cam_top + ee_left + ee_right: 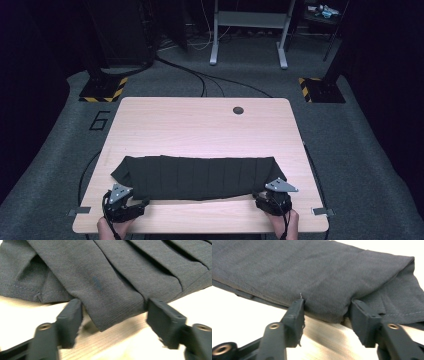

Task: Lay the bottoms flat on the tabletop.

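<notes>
A dark grey pleated cloth point(200, 177) lies spread in a wide band across the near part of the wooden table point(200, 125). My left gripper point(131, 204) is at the cloth's near left corner, open. In the left gripper view a fold of the cloth point(100, 270) sits between the spread jaws of this gripper point(113, 307). At the near right corner is my right gripper point(270, 199), also open. The right gripper view shows the folded edge of the cloth point(312, 272) reaching between the jaws of that gripper point(328, 305), apart on both sides.
The far half of the table is bare wood with a round cable hole point(238, 110). Beyond the table, cables point(200, 80) run over the grey carpet, with hazard-striped stand bases point(102, 90) at both sides and a desk frame point(248, 30) at the back.
</notes>
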A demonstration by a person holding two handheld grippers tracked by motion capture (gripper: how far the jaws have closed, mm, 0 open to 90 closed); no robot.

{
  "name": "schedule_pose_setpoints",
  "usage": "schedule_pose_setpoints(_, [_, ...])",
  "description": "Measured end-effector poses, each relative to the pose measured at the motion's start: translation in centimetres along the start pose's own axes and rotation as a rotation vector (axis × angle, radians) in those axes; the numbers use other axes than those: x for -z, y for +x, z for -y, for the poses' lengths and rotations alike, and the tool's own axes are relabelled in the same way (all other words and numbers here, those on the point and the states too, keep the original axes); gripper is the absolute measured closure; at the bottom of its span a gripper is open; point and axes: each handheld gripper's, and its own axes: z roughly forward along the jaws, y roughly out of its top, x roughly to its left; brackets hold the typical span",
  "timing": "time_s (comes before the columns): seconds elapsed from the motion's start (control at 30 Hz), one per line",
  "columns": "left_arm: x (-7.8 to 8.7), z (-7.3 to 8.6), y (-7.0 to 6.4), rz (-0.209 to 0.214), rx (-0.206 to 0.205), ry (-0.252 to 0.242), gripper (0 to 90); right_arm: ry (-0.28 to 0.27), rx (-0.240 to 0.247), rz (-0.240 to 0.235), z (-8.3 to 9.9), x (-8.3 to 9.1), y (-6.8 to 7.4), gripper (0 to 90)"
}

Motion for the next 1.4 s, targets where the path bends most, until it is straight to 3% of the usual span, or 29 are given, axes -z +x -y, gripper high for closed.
schedule_pose_setpoints(0.07, [0.0, 0.0, -0.3, -0.002, -0.008, 0.001, 41.7, 0.007, 0.005, -0.011, 0.1, -0.2, 0.0, 53.7])
schedule_pose_setpoints(0.17, [0.0, 0.0, -0.5, -0.005, -0.013, 0.011, 44.3, -0.003, 0.017, -0.002, 0.0, -0.3, 0.1, 57.9])
schedule_pose_setpoints(0.37, [0.2, 0.0, -0.8, -0.053, -0.05, 0.005, 62.6, -0.003, 0.035, 0.015, 0.0, -0.2, 0.2, 66.6])
schedule_pose_setpoints(0.57, [0.6, -0.2, -0.8, -0.047, -0.083, 0.002, 75.4, -0.017, 0.06, 0.025, -0.4, 0.2, 0.2, 71.0])
schedule_pose_setpoints(0.77, [1.0, -0.9, -0.5, -0.024, -0.089, -0.003, 77.7, -0.043, 0.063, 0.029, -0.9, 0.6, 0.2, 72.8])
schedule_pose_setpoints(1.13, [1.9, -2.8, -0.3, -0.021, -0.136, -0.017, 79.6, -0.073, 0.093, 0.043, -2.4, 1.5, 0.3, 75.0])
schedule_pose_setpoints(1.4, [2.3, -4.7, 0.2, 0.0, -0.128, -0.051, 80.1, -0.1, 0.104, 0.05, -3.8, 2.0, 0.0, 76.5])
